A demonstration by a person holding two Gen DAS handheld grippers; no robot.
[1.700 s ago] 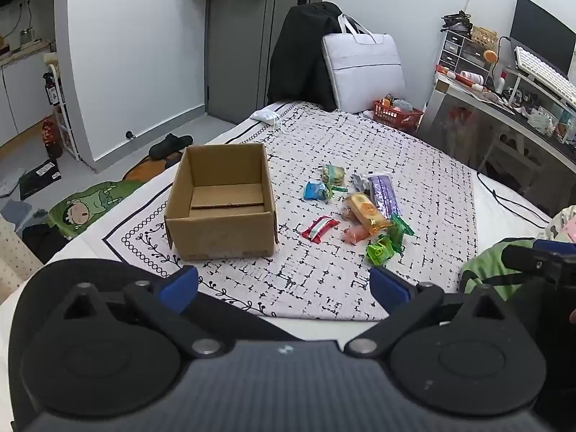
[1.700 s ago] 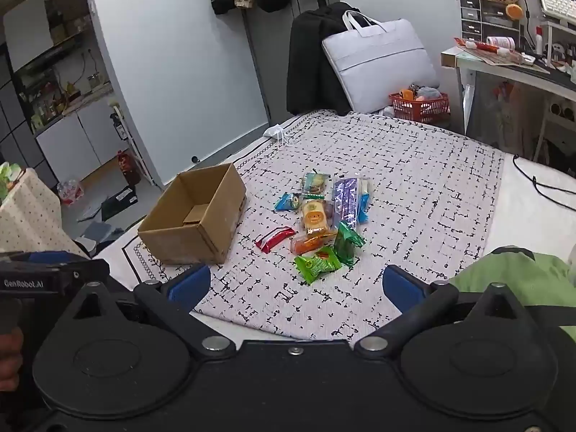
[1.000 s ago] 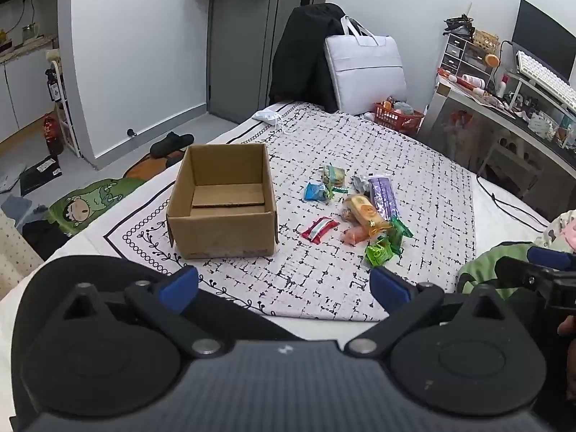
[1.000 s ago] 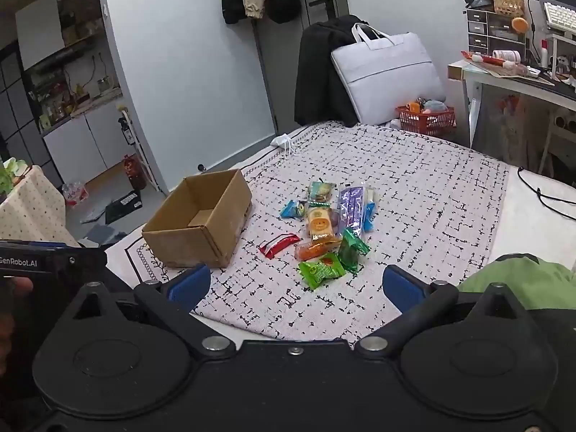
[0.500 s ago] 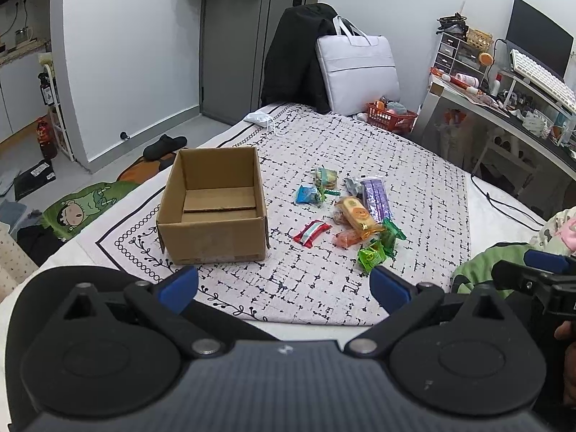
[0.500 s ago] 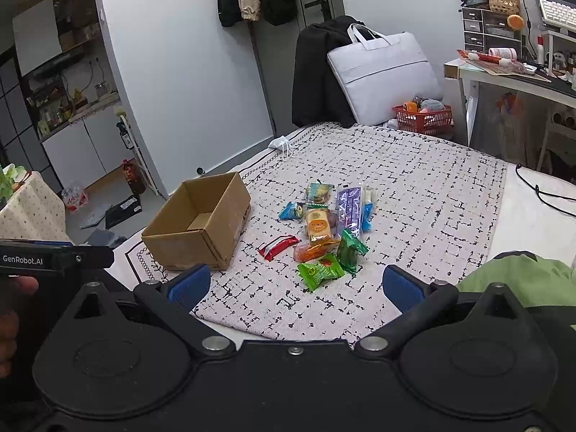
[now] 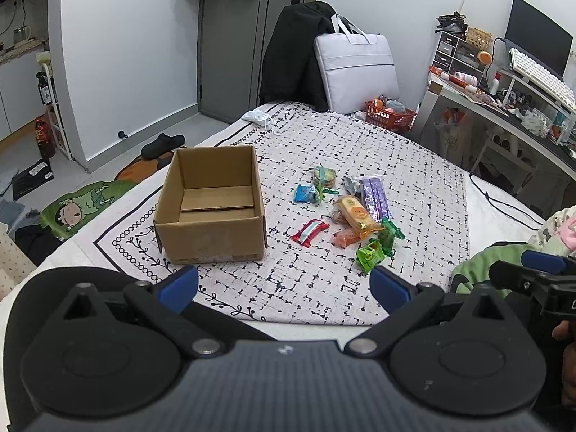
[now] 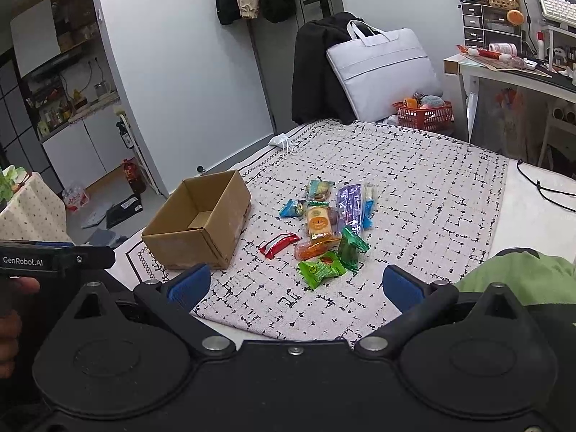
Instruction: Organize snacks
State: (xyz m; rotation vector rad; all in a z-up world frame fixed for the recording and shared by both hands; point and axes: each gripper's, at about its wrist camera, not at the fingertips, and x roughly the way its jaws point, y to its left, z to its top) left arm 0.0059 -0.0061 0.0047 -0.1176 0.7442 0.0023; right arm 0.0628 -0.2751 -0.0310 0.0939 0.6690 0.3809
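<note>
Several snacks [image 7: 345, 212]: bright wrappers clustered mid-cloth, just right of the box; red bar nearest it.
Cardboard box [image 7: 212, 203]: open-topped, upright, nothing inside.
Left gripper [image 7: 284, 285]: spread wide, holding nothing, short of the cloth.
Right gripper [image 8: 295, 285]: likewise spread, unladen.
Surface: white checked cloth [image 7: 414, 180] on a bed.
Room: pale bag [image 8: 385, 68], desk [image 8: 504, 72].

Black gripper [image 7: 284, 288] bodies, blue-tipped jaws, silver screws.
</note>
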